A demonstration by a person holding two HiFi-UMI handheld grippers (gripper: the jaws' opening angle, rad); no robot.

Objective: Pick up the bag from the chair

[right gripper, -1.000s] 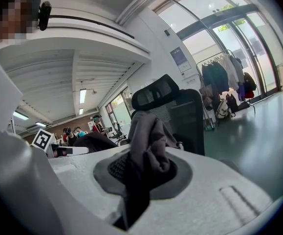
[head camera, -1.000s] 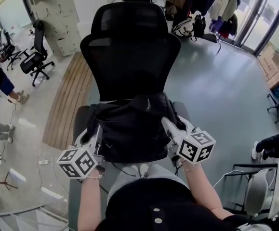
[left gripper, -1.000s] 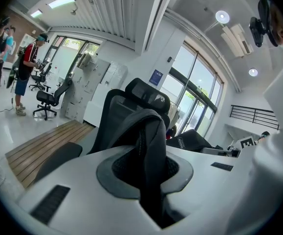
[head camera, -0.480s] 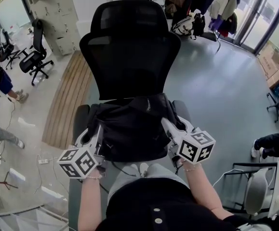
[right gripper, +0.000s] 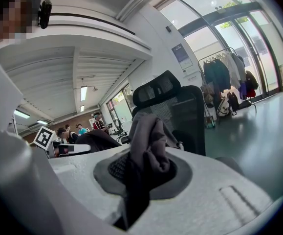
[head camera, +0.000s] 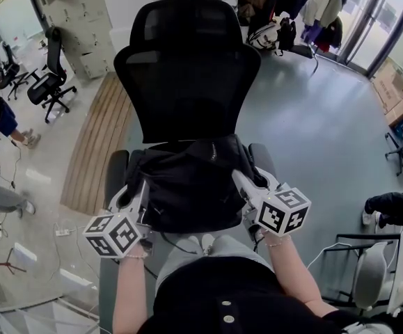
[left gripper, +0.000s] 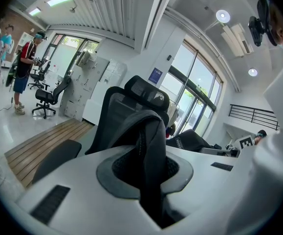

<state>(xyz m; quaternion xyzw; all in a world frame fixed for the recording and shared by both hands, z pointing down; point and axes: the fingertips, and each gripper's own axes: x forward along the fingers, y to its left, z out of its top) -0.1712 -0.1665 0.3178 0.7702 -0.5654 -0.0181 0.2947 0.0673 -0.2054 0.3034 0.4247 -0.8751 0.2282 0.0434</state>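
- Bag (head camera: pixel 187 186) on the seat of the big black office chair (head camera: pixel 187 68). That chair fills the middle of the head view, its tall mesh backrest and headrest rising behind and a grey armrest (head camera: pixel 115 169) showing at the seat's left edge.
- The bag itself is black, soft and slumped. It is a wide, crumpled bundle of fabric that spreads across most of the seat and is pushed up against the foot of the backrest.
- Left gripper (head camera: pixel 140 185) is in at the bag's left side. Its own view shows the jaws pinched onto a dark fold of the fabric, which stands up between the pads.
- Right gripper (head camera: pixel 239 179) is in at the bag's right side. Its jaws are likewise clamped on a bunched, greyish-black wad of the material, which bulges above the pads.
- Both grippers reach forward from the person's bare forearms, one on either flank of the bag.
- A zipper line (left gripper: pixel 140 143) runs down the fold held in the left gripper's jaws.
- Smallest of all is a pale logo mark (head camera: pixel 214 152) on the bag's top edge, near the middle.
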